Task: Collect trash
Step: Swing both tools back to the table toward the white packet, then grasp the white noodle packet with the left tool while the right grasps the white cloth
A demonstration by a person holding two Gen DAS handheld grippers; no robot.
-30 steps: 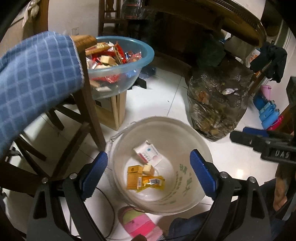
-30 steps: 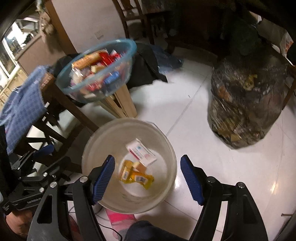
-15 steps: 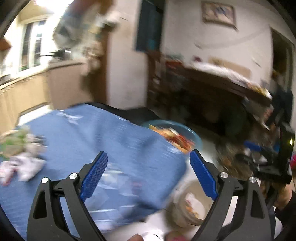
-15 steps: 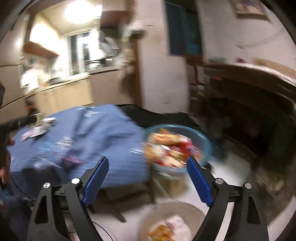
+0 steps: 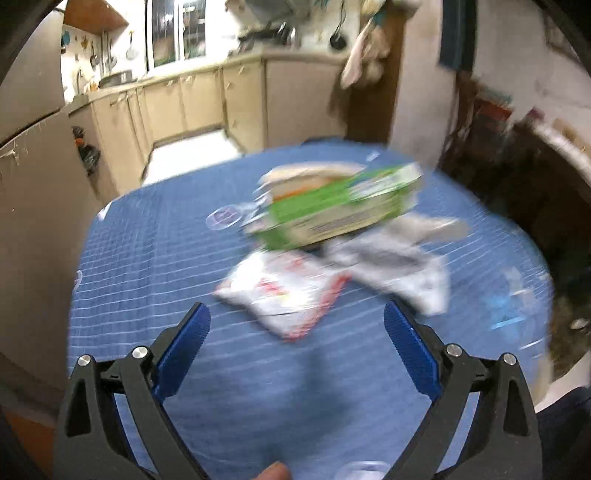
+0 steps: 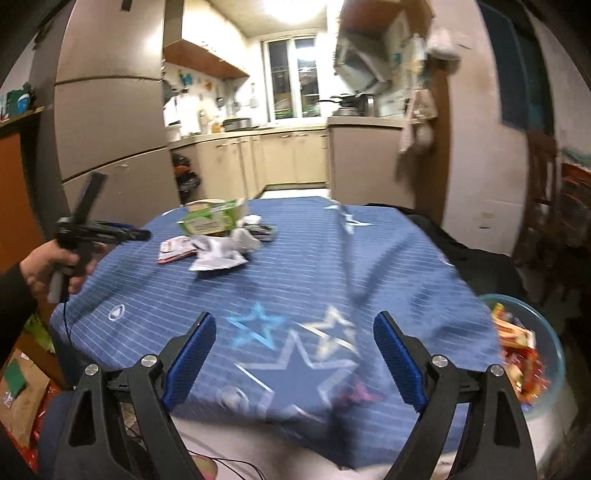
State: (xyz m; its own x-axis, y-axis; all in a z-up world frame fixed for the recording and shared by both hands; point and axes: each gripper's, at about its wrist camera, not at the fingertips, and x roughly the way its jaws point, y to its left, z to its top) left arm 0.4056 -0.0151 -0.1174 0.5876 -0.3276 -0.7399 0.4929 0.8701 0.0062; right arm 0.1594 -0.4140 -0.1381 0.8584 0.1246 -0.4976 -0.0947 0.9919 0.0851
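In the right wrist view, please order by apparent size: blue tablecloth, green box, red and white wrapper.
1. blue tablecloth, by far largest.
2. green box.
3. red and white wrapper, only slightly smaller than the box, and both lie far off, so this order is unsure.

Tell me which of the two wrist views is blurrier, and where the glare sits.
Left wrist view: heavy motion blur smears the green box and the wrappers on the blue tablecloth; only the left gripper looks sharp. Right wrist view: clearer overall, soft at the edges; glare from the ceiling light washes out the top.
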